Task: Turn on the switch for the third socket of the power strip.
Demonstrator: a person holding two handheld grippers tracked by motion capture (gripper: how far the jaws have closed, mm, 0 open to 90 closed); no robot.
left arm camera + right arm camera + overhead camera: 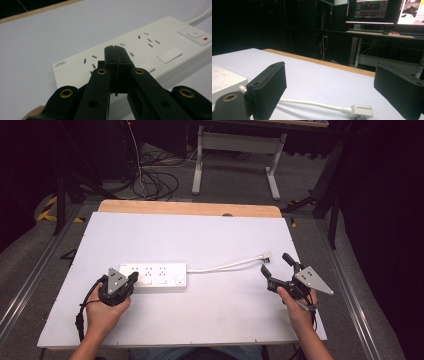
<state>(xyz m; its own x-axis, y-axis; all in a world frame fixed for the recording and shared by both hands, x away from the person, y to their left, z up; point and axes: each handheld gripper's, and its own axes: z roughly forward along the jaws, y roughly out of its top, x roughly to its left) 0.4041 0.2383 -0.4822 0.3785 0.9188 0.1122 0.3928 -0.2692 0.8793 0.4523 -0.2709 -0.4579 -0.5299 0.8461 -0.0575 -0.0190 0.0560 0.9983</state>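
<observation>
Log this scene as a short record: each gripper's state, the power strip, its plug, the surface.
left gripper: jaws shut, tips over the power strip's sockets
right gripper: jaws open, nothing held, plug ahead of them
power strip: white, lies flat, three socket groups, switch at cable end
plug: white, lies on the board, unplugged
board: white, on a wooden table
</observation>
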